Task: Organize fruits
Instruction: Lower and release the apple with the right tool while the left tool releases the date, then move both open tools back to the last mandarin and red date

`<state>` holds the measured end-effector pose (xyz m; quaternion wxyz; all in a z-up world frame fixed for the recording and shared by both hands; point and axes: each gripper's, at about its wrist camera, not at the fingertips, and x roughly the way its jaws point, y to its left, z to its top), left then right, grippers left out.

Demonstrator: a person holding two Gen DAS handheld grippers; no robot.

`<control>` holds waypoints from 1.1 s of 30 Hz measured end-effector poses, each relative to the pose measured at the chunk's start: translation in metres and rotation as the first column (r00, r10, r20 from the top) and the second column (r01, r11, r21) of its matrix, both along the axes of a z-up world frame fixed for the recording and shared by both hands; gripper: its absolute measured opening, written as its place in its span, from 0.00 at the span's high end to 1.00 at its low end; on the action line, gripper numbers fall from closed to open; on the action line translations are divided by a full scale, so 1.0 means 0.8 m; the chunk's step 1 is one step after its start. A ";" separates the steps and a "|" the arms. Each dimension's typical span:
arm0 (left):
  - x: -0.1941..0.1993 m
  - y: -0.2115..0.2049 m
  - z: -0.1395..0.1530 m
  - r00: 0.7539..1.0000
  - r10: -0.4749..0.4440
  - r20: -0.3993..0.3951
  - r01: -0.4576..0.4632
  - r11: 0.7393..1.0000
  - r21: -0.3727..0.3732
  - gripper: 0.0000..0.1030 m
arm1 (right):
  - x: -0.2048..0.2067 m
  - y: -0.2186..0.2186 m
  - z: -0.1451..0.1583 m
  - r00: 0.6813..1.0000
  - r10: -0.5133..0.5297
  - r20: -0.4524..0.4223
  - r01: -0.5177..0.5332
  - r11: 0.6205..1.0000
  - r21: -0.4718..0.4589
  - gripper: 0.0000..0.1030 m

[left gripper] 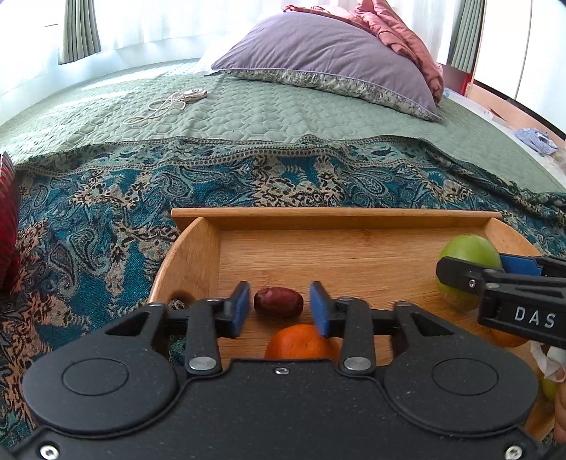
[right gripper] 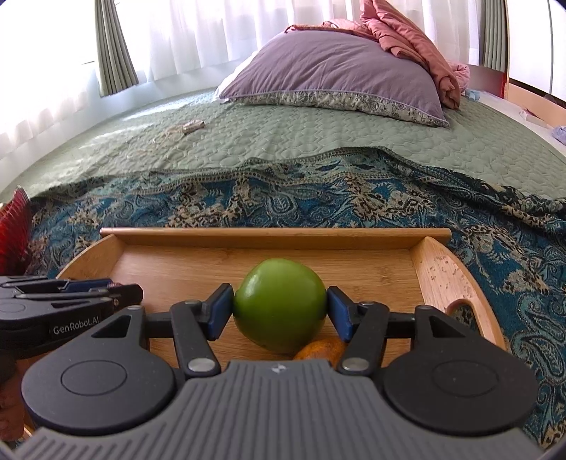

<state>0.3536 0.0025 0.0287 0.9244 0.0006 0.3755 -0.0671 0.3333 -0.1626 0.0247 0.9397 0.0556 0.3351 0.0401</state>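
A wooden tray (left gripper: 336,217) (right gripper: 276,235) lies on a patterned blue cloth. In the left wrist view a dark red date (left gripper: 278,302) rests on the tray floor between the blue pads of my left gripper (left gripper: 279,308), with a gap on each side, so the gripper is open. An orange (left gripper: 300,341) sits just below the pads. In the right wrist view a green apple (right gripper: 279,304) (left gripper: 467,254) stands on the tray between the pads of my right gripper (right gripper: 279,313) (left gripper: 488,272). The pads sit at its sides without squeezing it. An orange fruit (right gripper: 322,348) peeks out beneath the apple.
The patterned cloth (left gripper: 106,212) covers a green quilted bed. A purple pillow (left gripper: 329,56) and a pink blanket (left gripper: 399,32) lie at the far end, and a cord with a small device (left gripper: 191,95) lies on the quilt. A red cushion (left gripper: 9,219) sits at the left edge.
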 end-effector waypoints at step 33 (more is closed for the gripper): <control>-0.264 -0.012 0.045 0.967 -0.153 0.205 0.156 0.988 0.005 0.23 | -0.237 -0.031 0.035 0.950 0.129 0.283 -0.123 0.992 -0.037 0.06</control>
